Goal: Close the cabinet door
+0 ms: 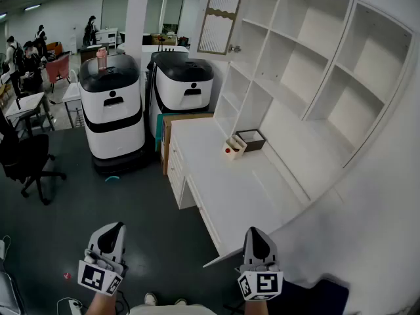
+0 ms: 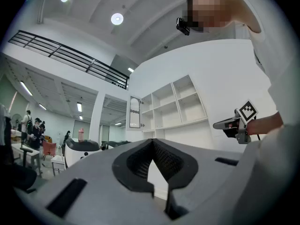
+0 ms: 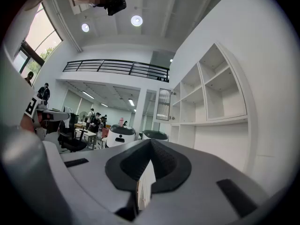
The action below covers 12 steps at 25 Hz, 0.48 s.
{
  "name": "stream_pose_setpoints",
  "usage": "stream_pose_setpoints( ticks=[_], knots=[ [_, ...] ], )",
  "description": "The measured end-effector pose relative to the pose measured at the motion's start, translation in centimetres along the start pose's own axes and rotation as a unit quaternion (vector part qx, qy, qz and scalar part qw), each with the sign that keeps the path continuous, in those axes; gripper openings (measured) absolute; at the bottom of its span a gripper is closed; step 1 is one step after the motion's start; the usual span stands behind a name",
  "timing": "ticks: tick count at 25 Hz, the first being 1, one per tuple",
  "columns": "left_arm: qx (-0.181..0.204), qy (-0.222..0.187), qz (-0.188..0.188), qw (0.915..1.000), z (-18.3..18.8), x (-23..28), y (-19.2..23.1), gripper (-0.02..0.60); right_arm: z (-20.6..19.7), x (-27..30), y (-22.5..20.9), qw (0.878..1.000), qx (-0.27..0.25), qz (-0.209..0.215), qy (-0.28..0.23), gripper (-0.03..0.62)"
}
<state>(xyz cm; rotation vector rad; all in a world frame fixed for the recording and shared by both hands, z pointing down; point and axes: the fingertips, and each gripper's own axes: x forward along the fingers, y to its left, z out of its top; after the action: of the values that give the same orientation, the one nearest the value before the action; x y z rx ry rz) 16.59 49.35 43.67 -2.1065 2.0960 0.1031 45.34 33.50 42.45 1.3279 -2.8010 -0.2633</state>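
Note:
The cabinet door (image 1: 222, 15), a framed panel of ribbed glass, stands swung open at the upper left corner of the white shelf unit (image 1: 308, 64). It also shows far ahead in the left gripper view (image 2: 134, 111) and in the right gripper view (image 3: 162, 104). My left gripper (image 1: 109, 239) is low at the bottom left over the dark floor, shut and empty (image 2: 157, 172). Near the desk's front corner, my right gripper (image 1: 257, 241) is shut with nothing in it (image 3: 145, 182). Both grippers are far from the door.
A white desk (image 1: 230, 195) runs below the shelves, with two small open boxes (image 1: 235, 147) (image 1: 251, 139) on it. Two white wheeled machines (image 1: 113, 107) (image 1: 184, 81) stand left of the desk. A black office chair (image 1: 26, 159) sits at the left, with people beyond it.

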Motion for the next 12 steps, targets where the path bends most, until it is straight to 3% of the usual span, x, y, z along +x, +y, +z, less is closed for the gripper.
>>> stream_pose_setpoints(
  ticks=[8, 12],
  knots=[
    [0.002, 0.003, 0.010, 0.9999, -0.23, 0.18, 0.13, 0.006, -0.50, 0.39, 0.19, 1.000, 0.005, 0.012, -0.004, -0.003],
    [0.001, 0.004, 0.005, 1.0000, -0.39, 0.51, -0.58, 0.006, -0.81, 0.36, 0.13, 0.999, 0.033, 0.024, -0.012, -0.003]
  ],
)
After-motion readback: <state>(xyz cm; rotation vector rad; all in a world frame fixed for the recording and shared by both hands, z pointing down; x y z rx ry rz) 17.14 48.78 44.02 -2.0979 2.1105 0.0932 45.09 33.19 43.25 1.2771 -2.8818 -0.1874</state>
